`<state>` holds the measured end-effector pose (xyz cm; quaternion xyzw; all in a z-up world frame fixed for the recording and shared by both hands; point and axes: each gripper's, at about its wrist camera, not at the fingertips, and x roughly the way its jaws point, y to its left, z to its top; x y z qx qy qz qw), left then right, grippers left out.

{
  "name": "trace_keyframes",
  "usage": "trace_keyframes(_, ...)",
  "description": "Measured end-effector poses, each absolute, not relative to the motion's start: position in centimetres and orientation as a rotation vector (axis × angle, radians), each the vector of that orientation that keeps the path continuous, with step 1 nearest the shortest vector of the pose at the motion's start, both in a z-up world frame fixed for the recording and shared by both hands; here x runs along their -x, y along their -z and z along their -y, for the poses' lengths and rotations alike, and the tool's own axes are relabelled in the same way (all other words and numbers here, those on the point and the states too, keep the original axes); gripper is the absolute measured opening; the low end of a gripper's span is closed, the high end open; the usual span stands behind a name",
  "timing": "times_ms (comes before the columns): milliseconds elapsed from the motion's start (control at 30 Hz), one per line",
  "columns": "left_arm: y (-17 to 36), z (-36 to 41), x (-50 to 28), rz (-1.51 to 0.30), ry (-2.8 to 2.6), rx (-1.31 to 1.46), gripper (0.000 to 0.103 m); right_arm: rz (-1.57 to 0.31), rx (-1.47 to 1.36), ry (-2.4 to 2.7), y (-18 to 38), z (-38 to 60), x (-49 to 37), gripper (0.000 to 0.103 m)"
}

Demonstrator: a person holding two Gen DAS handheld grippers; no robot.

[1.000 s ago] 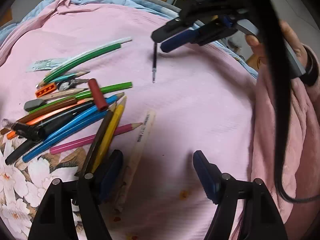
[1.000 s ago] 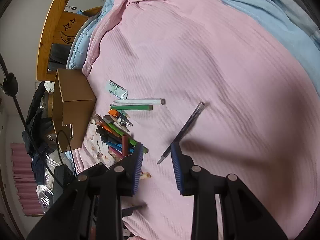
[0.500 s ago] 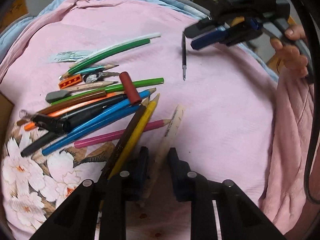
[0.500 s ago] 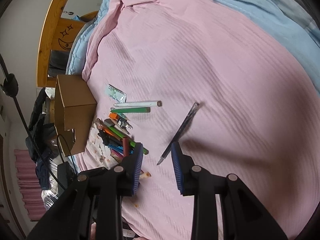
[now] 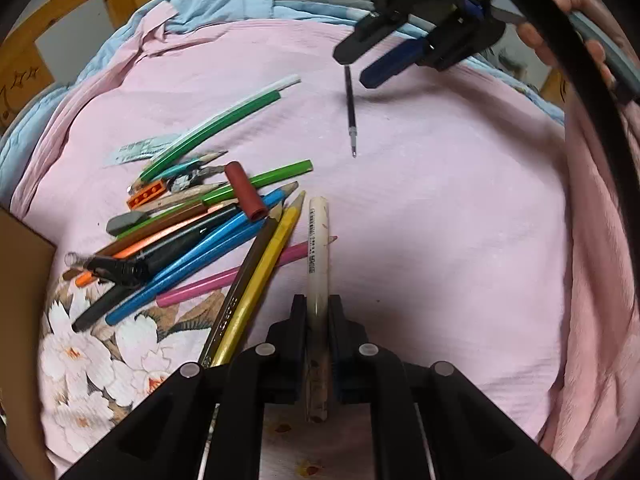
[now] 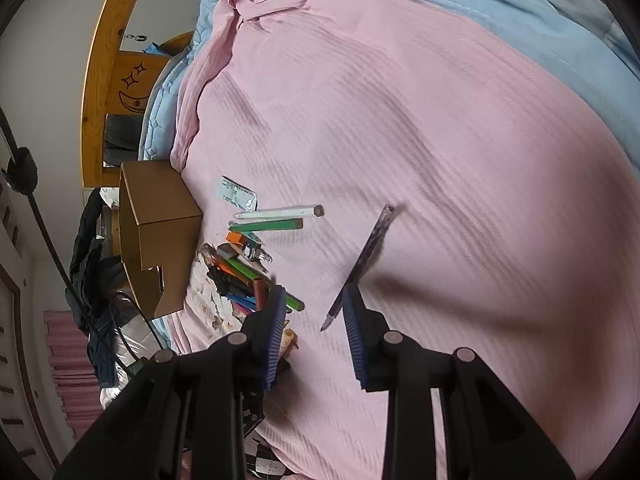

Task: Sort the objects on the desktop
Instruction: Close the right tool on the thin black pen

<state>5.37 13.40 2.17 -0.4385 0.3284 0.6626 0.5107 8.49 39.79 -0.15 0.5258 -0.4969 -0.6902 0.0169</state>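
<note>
Left wrist view. The lower end of the cream pen (image 5: pixel 317 264) is hidden between the fingers of the left tool (image 5: pixel 318 312); its printed label is too small to read. The pile of pencils and pens (image 5: pixel 192 236) at 9 o'clock overlaps so heavily that single items are hard to separate, and a brown cardboard box (image 5: pixel 20 300) is cut off at the left edge. The hand (image 5: pixel 576 36) that carries the right tool (image 5: pixel 360 64) is half covered by a black cable (image 5: pixel 592 120) at 2 o'clock.

Right wrist view. The box (image 6: pixel 158 236) shows at 9 o'clock, its open side turned toward the camera and its inside not visible. The pile (image 6: pixel 244 272) lies between the box and the left finger, which covers its near end. The tip of the dark refill pen (image 6: pixel 362 262) sits close to the right finger; contact cannot be judged.

Left tool: clenched on the cream pen, both pads pressed to its sides, with the pen running toward 12 o'clock over the pink pencil (image 5: pixel 224 280) and beside the yellow pencil (image 5: pixel 260 280).

Right tool (image 6: pixel 314 312): fingers apart and empty, held above the pink bedcover (image 6: pixel 440 160) with the refill pen (image 5: pixel 351 112) lying flat beneath, its point toward the pile's side in the left wrist view.

All items lie on the bed; a blue quilt (image 6: pixel 520 20) borders the cover at 1 o'clock.
</note>
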Motion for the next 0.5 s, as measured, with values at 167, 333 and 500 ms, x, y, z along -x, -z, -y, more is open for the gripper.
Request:
trace_keyframes(167, -1.3, -13.7, -4.9, -0.757, -1.608, 1.077, 0.010, 1.553, -1.638, 2.129, 0.3, -39.6, -8.6, 0.031)
trace_keyframes(333, -1.2, -13.3, -4.1, -0.725, -1.615, 1.089, 0.010, 1.601, -1.638, 2.100, 0.8, -39.7, -8.9, 0.031)
trace_keyframes(500, -1.3, -13.0, -3.4, -0.712, -1.612, 1.093, 0.010, 1.620, -1.709, 2.083, 2.0, -39.6, -8.6, 0.031)
